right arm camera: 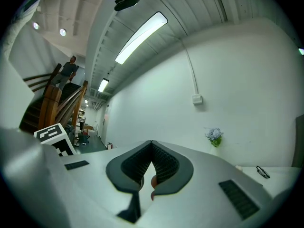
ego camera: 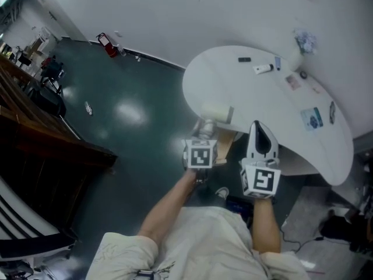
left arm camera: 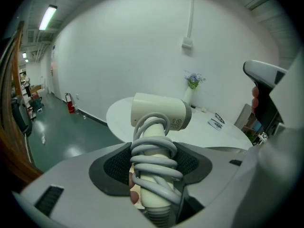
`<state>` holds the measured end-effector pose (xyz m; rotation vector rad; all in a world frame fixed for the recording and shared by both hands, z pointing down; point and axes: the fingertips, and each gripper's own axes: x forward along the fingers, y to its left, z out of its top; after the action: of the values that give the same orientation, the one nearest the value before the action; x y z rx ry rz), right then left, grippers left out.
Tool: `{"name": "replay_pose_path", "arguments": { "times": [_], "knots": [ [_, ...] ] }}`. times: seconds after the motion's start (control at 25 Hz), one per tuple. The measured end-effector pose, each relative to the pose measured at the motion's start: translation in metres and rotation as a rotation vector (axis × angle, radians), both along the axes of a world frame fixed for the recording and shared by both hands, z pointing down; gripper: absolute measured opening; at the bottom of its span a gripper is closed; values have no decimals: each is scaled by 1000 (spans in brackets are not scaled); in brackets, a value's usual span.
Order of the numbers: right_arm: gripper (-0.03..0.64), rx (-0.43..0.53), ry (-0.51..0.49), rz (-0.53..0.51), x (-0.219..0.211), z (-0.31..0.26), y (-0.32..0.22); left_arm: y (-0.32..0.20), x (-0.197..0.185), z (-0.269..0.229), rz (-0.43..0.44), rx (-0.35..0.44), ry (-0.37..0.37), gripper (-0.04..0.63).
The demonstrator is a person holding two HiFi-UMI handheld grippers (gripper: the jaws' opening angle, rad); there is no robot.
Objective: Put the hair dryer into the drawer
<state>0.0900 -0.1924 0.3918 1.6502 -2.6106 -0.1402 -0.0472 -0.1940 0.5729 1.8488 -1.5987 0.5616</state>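
Left gripper point(ego camera: 202, 139): I read it clamped on the handle of the hair dryer point(left arm camera: 156, 113), gray cord point(left arm camera: 154, 160) coiled round that handle between the jaws. Dryer head sticks out past the gripper, in the air. Right gripper point(right arm camera: 152, 163) just beside it, jaws together, nothing between. White worktop point(ego camera: 274, 115) ahead of both.
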Motion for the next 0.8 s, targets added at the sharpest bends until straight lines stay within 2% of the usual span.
{"name": "replay_pose_path", "arguments": {
  "times": [0.36,0.8],
  "knots": [
    [3,-3,8,-4,-8,4,27,42,-6,16,0,-42,-6,264],
    [3,15,38,86,-41,2,61,76,-33,41,77,-87,10,264]
  ]
}}
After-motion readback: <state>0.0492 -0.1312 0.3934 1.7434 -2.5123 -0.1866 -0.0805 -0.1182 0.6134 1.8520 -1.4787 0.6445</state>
